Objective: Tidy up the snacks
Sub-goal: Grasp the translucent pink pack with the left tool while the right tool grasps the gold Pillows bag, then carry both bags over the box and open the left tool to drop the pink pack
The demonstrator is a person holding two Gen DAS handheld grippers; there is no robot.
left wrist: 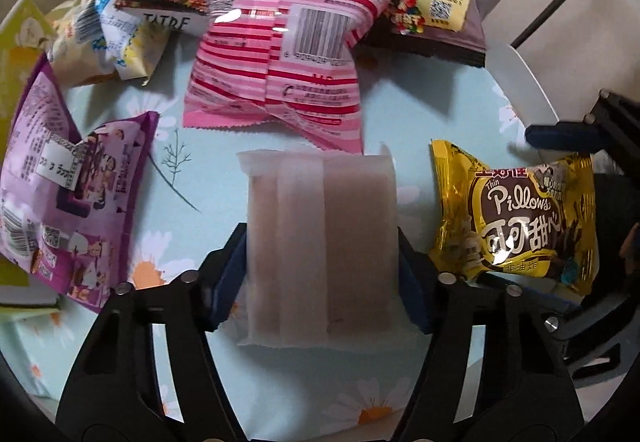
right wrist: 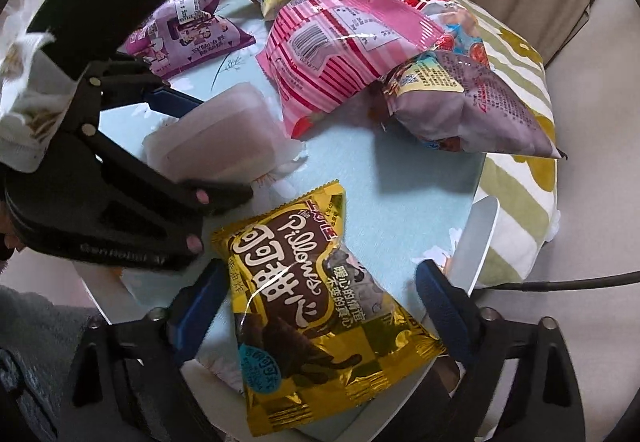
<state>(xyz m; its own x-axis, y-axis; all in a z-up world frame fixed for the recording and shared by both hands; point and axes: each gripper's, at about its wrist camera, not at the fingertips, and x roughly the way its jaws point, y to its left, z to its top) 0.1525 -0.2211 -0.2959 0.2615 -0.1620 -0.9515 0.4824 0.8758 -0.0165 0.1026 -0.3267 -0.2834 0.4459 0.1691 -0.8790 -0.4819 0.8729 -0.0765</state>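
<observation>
The left gripper has its two blue-padded fingers pressed against the sides of one frosted white packet, gripping it; through the pale wrapper show three long pinkish-brown strips side by side. The packet lies on the round table, covered in a light blue daisy-print cloth, near the middle and toward the left gripper's edge. The right gripper is wide open, its fingers straddling one gold Pillows bag without visibly touching it; this bag, shiny gold with a brown panel and white lettering, lies at the table's edge nearest the right gripper, just beside the white packet.

Further in, one pink striped bag rests back side up with its barcode showing, its lower corner near the far end of the white packet. One purple bag lies toward the left edge. At the far right edge one mauve bag with a yellow label sits partly tucked under the pink one. Along the far left edge several more packets are heaped together; their exact number cannot be told.
</observation>
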